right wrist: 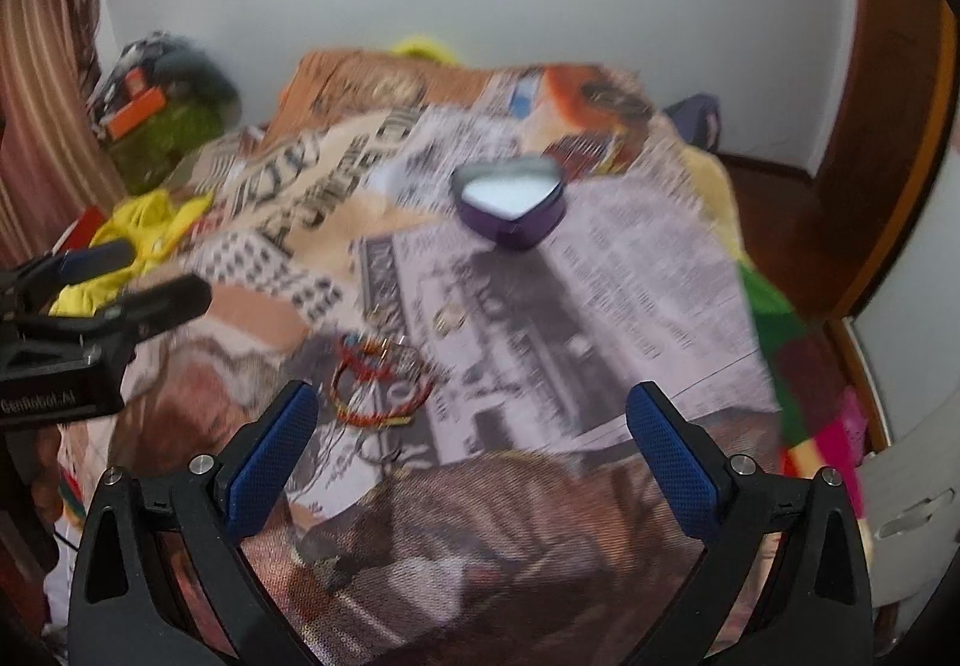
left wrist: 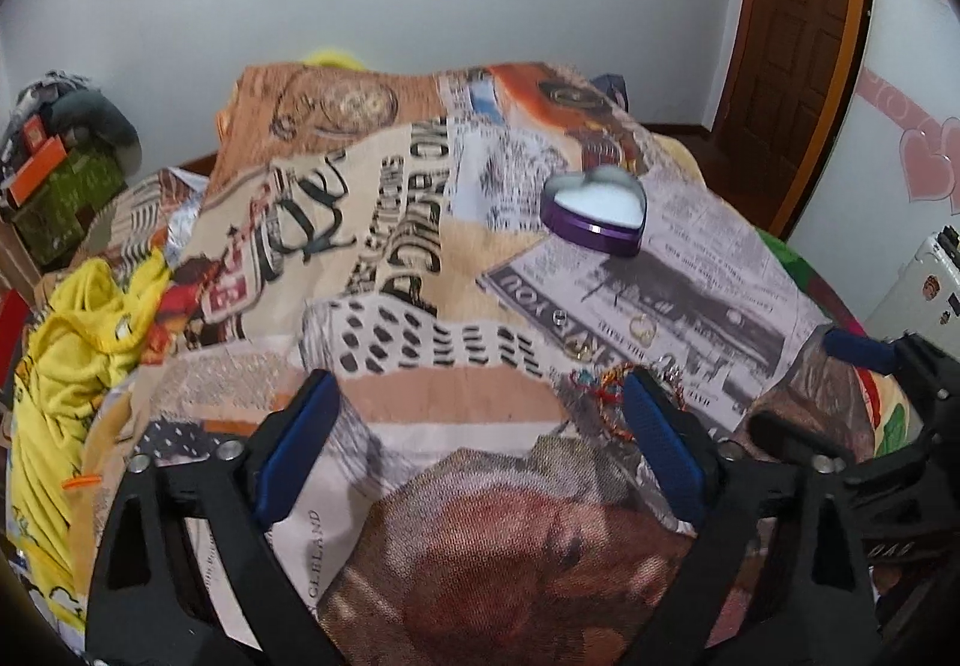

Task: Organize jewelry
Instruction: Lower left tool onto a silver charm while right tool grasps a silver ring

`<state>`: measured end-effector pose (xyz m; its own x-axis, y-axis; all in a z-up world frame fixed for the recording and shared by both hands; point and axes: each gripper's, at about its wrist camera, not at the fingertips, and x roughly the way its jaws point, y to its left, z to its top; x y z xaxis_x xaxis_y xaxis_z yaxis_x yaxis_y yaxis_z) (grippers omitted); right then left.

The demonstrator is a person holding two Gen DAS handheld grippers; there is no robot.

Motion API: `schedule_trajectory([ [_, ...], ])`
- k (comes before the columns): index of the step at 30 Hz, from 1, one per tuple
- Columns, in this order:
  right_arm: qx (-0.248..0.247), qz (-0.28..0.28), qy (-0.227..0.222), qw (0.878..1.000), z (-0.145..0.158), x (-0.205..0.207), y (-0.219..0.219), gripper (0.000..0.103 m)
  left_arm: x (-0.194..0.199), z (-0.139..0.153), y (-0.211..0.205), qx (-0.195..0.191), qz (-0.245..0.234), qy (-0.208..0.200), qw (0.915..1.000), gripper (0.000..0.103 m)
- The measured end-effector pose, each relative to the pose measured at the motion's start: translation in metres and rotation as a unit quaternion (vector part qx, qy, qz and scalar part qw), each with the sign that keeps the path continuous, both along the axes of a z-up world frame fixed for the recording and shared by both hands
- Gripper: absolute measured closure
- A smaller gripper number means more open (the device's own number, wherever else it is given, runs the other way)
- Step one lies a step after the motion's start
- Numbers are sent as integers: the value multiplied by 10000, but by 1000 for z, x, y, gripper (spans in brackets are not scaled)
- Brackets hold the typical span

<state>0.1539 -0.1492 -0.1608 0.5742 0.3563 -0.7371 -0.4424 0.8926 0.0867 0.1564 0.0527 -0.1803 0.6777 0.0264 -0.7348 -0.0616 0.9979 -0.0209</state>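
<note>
A purple heart-shaped tin (left wrist: pixel 595 215) with a white inside sits open on the printed blanket; it also shows in the right wrist view (right wrist: pixel 510 213). Red and yellow thread bracelets (right wrist: pixel 375 381) lie in a small heap nearer me, partly behind my left gripper's right finger in the left wrist view (left wrist: pixel 606 390). Small rings (left wrist: pixel 642 329) lie between the heap and the tin. My left gripper (left wrist: pixel 480 396) is open and empty above the blanket. My right gripper (right wrist: pixel 471 408) is open and empty, the bracelets just ahead of its left finger.
The blanket (left wrist: pixel 390 222) covers a bed. Yellow clothing (left wrist: pixel 72 366) lies at the left edge. Boxes and clutter (left wrist: pixel 54 174) stand at the far left. A wooden door (left wrist: pixel 798 36) is at the right. A white case (left wrist: pixel 924 282) stands right of the bed.
</note>
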Motion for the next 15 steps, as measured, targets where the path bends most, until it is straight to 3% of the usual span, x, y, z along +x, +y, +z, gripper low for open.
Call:
schedule_trajectory([
  [6,-17,427,504,9978,-25,2,15,25,3,-13,2,-123,-27,240,9996,22],
  [12,-112,632,720,9953,-38,1,26,46,2,-21,-5,23,-118,381,9992,23],
  [15,-206,717,674,9949,-40,0,32,52,2,-24,-9,77,-202,424,9989,24],
])
